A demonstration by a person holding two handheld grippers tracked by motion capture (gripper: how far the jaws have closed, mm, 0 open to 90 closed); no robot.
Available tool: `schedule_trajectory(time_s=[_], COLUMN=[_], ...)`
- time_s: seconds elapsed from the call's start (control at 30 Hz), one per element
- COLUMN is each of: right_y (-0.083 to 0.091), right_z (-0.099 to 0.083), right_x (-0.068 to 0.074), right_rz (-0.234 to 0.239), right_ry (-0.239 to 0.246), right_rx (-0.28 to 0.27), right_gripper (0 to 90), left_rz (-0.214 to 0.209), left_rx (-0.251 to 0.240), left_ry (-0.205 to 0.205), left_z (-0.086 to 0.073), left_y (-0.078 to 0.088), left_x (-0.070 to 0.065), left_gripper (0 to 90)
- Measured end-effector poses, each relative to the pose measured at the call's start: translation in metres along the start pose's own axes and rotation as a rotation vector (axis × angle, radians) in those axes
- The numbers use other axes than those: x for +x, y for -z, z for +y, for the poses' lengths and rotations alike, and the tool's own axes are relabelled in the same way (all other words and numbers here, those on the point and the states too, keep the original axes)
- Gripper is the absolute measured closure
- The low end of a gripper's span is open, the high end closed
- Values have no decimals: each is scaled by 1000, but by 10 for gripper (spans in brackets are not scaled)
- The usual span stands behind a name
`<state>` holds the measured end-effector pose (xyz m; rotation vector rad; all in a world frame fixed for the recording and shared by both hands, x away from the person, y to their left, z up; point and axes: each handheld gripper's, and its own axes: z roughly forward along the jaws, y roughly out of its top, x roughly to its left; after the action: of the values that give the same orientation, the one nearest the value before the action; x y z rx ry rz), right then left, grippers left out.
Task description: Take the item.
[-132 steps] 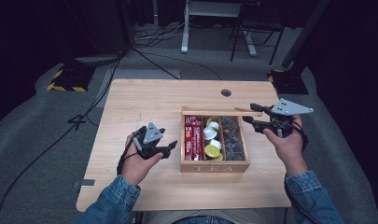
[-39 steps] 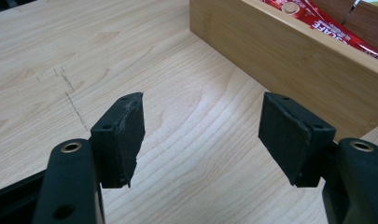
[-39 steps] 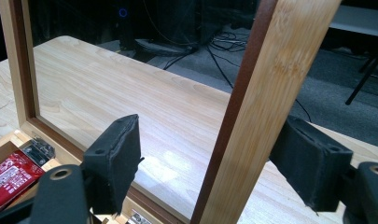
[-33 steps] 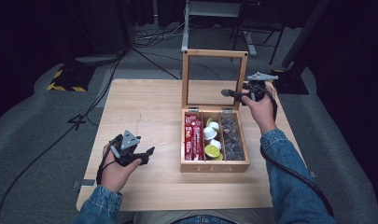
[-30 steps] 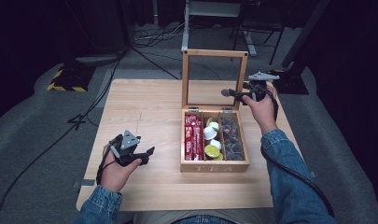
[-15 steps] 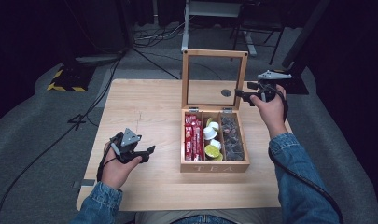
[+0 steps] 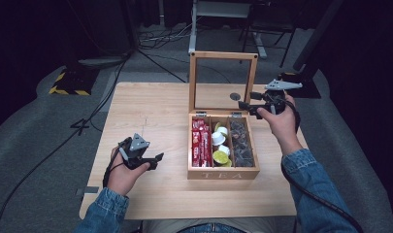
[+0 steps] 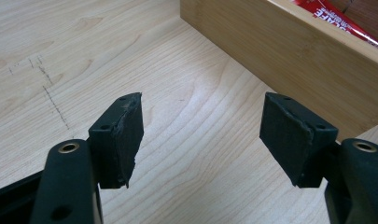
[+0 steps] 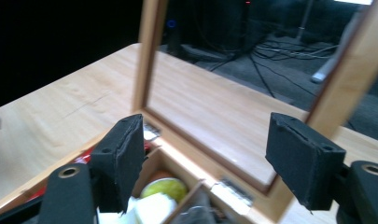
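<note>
With the tea box [image 7: 223, 171] standing at mid-table and its lid [image 7: 223, 81] upright, I am keeping my right gripper [image 7: 248, 107], jaws wide, empty and just closing slightly, clear of the frame, while my left gripper [image 7: 156, 159] is waiting wide and empty beside the box.

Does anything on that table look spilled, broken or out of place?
Nothing stands out. The tea box sits square on the table, its glass lid standing upright. The red packets, little pods and dark sachets each lie within their own compartment.
</note>
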<state>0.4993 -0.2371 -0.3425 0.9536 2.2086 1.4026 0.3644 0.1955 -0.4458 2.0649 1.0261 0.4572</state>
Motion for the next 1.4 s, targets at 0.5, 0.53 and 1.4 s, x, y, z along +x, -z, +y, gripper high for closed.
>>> schedule_trajectory(time_s=[0.5,0.53,1.4], right_y=[-17,-19,-73], right_z=[-10,-10,-38], right_x=[63,66,125], right_rz=[147,156,257], right_ry=[79,80,116], right_rx=[57,60,251], right_gripper=[303,303,410], left_rz=[25,24,59], left_rx=[59,64,150], left_ry=[6,19,65], left_z=[-15,-18,-54], left_y=[2,1,-16], left_x=[4,4,16], left_gripper=[296,297,275])
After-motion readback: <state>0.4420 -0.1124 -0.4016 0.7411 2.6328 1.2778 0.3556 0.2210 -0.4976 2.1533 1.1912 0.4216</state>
